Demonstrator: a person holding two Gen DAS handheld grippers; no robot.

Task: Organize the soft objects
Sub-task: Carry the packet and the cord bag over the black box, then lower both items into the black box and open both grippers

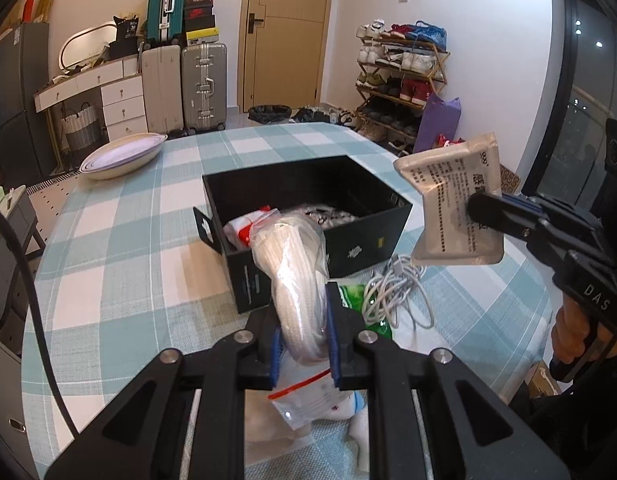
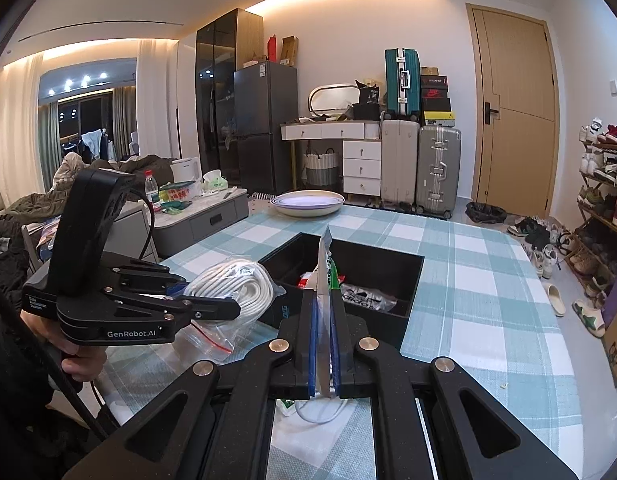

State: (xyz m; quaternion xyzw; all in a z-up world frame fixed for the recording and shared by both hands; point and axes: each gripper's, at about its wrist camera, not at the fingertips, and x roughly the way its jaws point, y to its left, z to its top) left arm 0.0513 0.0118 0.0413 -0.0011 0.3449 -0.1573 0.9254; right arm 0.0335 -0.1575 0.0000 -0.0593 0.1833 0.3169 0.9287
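My left gripper (image 1: 302, 304) is shut on a clear zip bag with a coil of white rope (image 1: 296, 272) and holds it lifted just in front of the black box (image 1: 360, 248). In the right wrist view the same rope bag (image 2: 232, 288) hangs from the left gripper (image 2: 232, 309), to the left of the box (image 2: 372, 264). My right gripper (image 2: 324, 296) is shut on a flat printed sachet (image 2: 323, 264), seen edge-on above the box's near wall. In the left wrist view the sachet (image 1: 448, 200) is in the air right of the box, pinched by the right gripper (image 1: 474, 206).
The box holds a red-and-white packet (image 1: 244, 228) and a printed bag (image 2: 368, 298). A grey cable (image 1: 396, 292) and a green packet (image 1: 352, 296) lie in front of the box. A stack of plates (image 1: 122, 156) stands at the checked table's far left.
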